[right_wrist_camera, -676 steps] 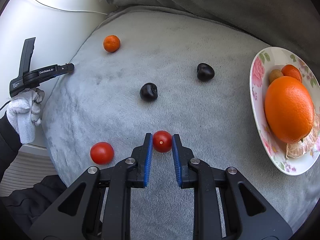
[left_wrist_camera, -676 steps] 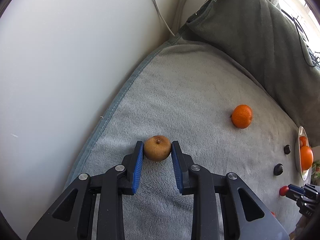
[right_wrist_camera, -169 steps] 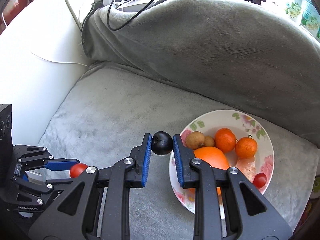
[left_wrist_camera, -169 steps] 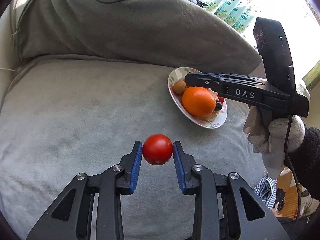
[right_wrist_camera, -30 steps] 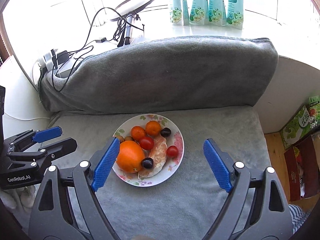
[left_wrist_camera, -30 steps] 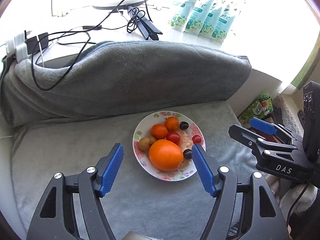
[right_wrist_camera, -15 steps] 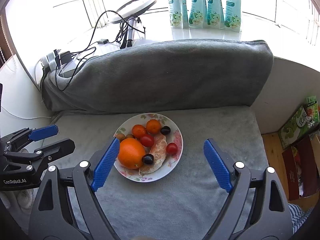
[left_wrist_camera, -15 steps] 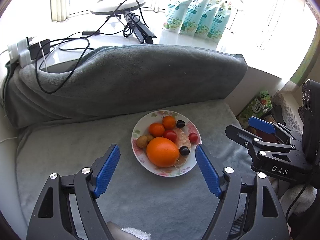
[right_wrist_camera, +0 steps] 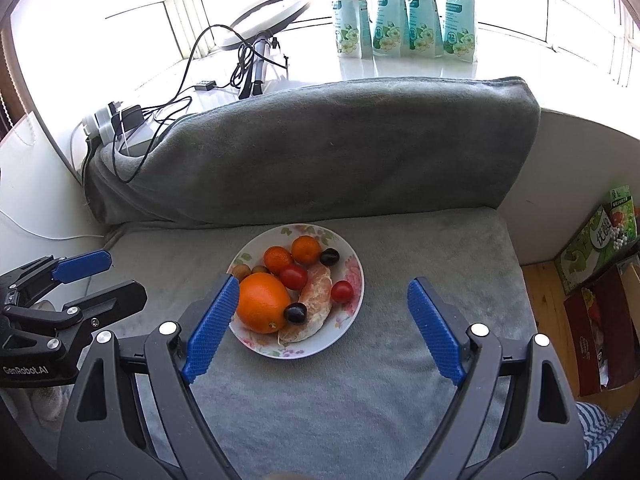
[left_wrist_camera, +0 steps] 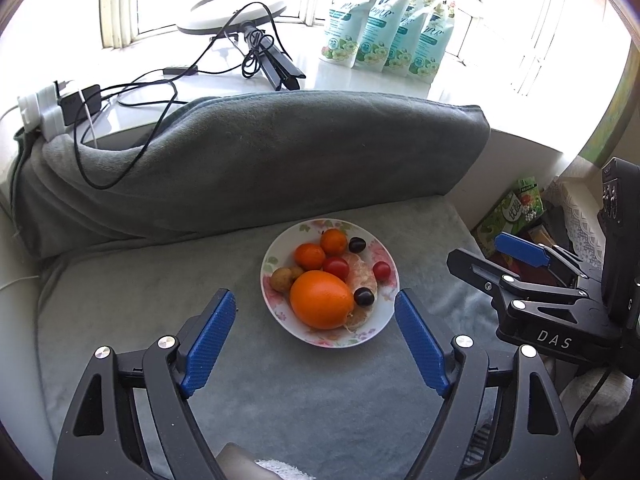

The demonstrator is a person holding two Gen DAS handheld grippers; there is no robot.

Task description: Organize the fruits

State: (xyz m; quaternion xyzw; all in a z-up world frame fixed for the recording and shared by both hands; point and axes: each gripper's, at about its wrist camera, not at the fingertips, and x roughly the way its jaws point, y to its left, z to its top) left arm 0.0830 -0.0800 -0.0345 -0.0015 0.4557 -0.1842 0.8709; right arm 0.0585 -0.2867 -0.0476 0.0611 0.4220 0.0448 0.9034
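Note:
A flowered plate (left_wrist_camera: 385, 249) (right_wrist_camera: 349, 261) sits on the grey cushion. It holds a large orange (left_wrist_camera: 322, 300) (right_wrist_camera: 262, 308), two tangerines, two cherry tomatoes (left_wrist_camera: 381, 270), two dark round fruits (left_wrist_camera: 364, 296), small brown fruits (left_wrist_camera: 280, 279) and a peeled citrus piece. My left gripper (left_wrist_camera: 313, 298) hovers well above the plate, its jaws opening with nothing between the pads. My right gripper (right_wrist_camera: 323, 282) hangs open above the plate too, and grips nothing. Each gripper shows in the other's view: the right gripper (left_wrist_camera: 474, 248) beside the plate's right, the left gripper (right_wrist_camera: 126, 276) off its left.
A grey blanket roll (right_wrist_camera: 320, 148) backs the cushion. Behind it lie cables, a power strip (left_wrist_camera: 44, 108), a ring light (left_wrist_camera: 236, 6) and several refill pouches (right_wrist_camera: 404, 8) on the sill. A green carton (right_wrist_camera: 600, 240) and boxes stand on the wooden floor at the right.
The left gripper's jaws have spread wider apart. The right gripper stays as wide as before, and the plate of fruit has not moved.

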